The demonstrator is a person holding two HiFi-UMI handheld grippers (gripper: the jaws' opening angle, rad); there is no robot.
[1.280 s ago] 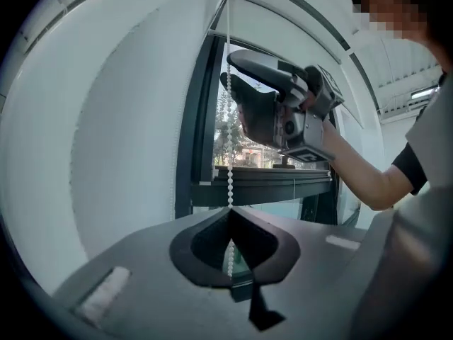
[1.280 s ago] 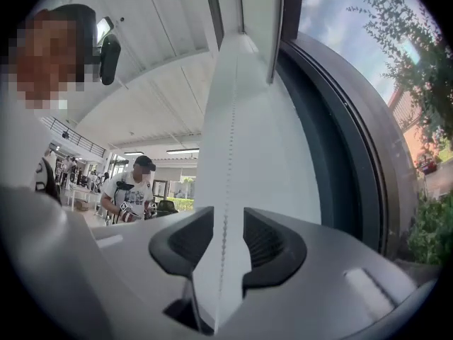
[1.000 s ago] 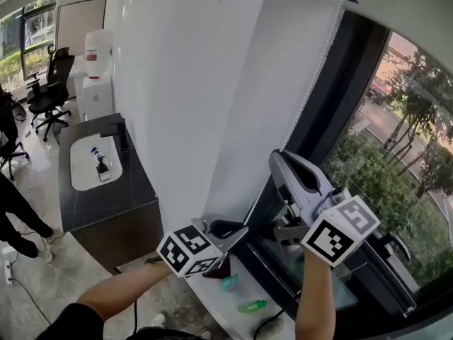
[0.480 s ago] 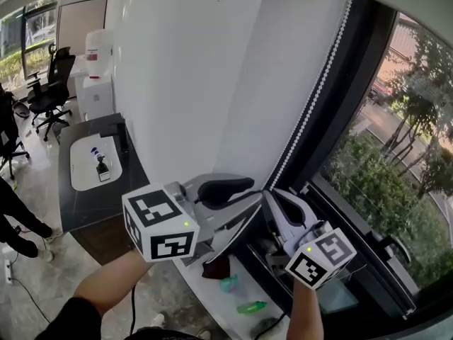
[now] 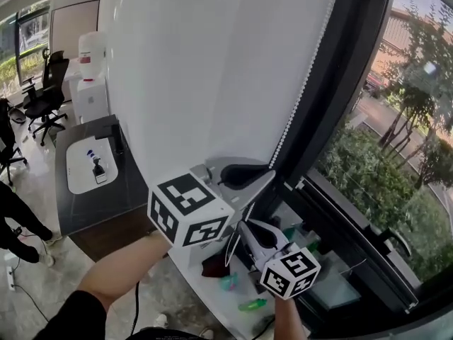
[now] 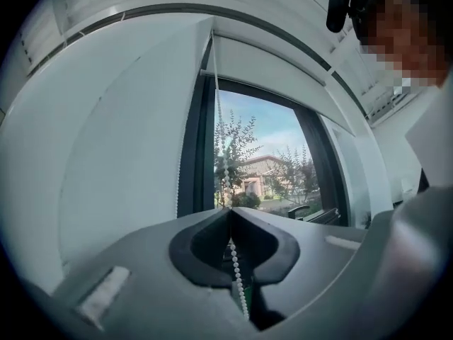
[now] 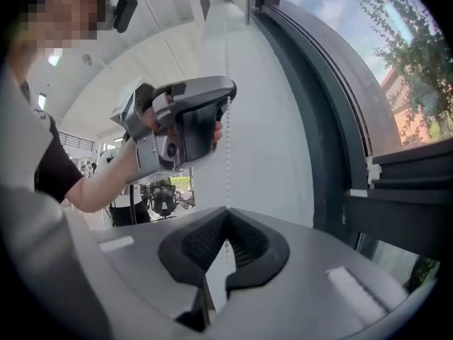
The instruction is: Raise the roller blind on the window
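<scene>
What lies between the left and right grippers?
Only bead chain, in the right gripper view: the left gripper, its jaws just closed on it, holds it above; the right gripper pinches it below.

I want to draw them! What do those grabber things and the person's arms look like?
The left gripper and right gripper are grey plastic with dark pads. Each carries a white cube printed with black squares. The person wears a black short sleeve.

Window frame [image 5: 357, 83] just beside bead chain [image 5: 303, 94]
</scene>
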